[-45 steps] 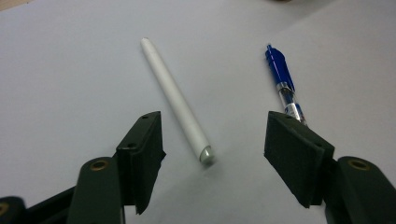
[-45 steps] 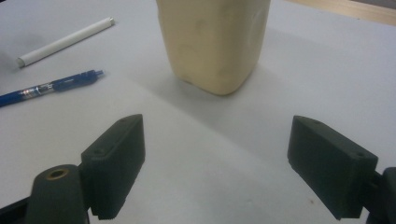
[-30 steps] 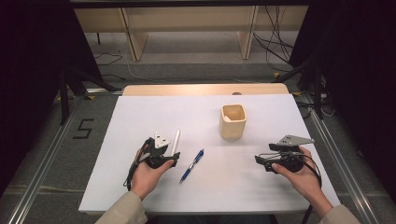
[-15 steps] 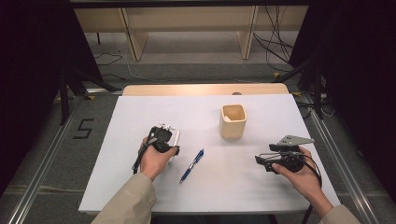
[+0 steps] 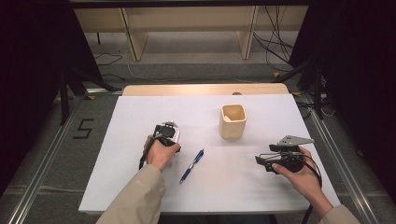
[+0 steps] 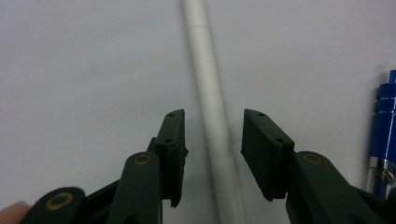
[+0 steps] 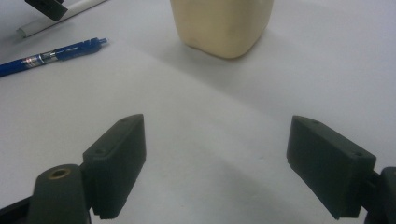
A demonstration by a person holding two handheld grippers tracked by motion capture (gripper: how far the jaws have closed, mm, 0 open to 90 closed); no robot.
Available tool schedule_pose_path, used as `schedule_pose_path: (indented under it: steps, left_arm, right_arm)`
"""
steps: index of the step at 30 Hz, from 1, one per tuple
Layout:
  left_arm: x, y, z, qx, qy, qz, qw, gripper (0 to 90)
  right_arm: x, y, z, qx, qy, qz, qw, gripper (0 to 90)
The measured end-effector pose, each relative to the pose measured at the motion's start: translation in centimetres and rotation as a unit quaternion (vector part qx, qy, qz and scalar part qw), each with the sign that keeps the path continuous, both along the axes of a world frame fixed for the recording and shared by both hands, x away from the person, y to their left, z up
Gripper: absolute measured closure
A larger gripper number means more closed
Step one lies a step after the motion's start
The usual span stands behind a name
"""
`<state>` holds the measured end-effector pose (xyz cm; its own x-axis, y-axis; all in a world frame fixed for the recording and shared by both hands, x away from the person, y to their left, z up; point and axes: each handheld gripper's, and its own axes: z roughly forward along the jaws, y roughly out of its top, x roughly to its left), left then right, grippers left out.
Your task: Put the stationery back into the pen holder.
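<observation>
- Left gripper view: the left gripper (image 6: 212, 140) is held with jaws narrowly parted astride a white pen (image 6: 212, 112), not touching it.
- The right gripper (image 7: 217, 163) is held with jaws wide over bare desk (image 7: 196, 140).
- A blue pen (image 7: 51, 56) and cream cup (image 7: 222, 23) are seen farther off.

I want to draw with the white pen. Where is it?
In the left gripper view the white pen lies on the table, between the left gripper's open jaws, with the blue pen beside it.

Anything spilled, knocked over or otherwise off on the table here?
Nothing stands out. The cup stands upright, and the blue pen and white pen lie flat on the table, the white one between the open left claw's jaws.
</observation>
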<state>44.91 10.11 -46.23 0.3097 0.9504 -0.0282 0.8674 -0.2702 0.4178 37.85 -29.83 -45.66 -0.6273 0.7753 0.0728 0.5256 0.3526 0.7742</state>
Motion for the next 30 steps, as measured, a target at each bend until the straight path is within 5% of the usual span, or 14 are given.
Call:
schedule_pose_path:
  steps: [17,30]
  left_arm:
    - [0.5,-0.5,-0.2,0.008,0.027,0.018,0.9994,65.5]
    - [1.0,-1.3,0.0,0.037,0.046,0.004,0.9983,69.1]
  right_arm:
    - [0.0,0.1,-0.1,-0.001,0.002,0.004,1.0,20.5]
    - [0.0,0.2,-0.1,-0.002,0.008,0.007,0.9999,20.5]
